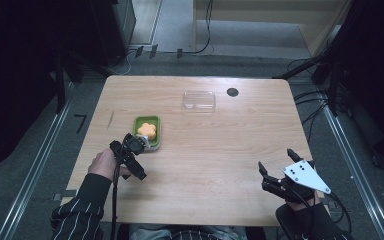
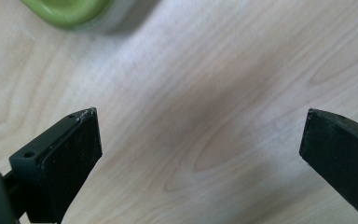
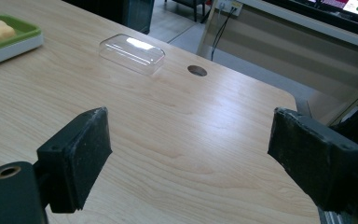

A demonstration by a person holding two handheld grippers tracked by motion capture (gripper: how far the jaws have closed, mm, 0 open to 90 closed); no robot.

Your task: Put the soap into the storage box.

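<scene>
Plainly, both claws (image 1: 131,159) (image 1: 276,166) gape above the unlabelled wooden table (image 1: 215,145).

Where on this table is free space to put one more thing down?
The widest bare wood lies between the green tray, the clear lid and the right claw. The far-left corner, behind the tray, is free too. It is crowded only near the left claw, close beside the tray.
</scene>
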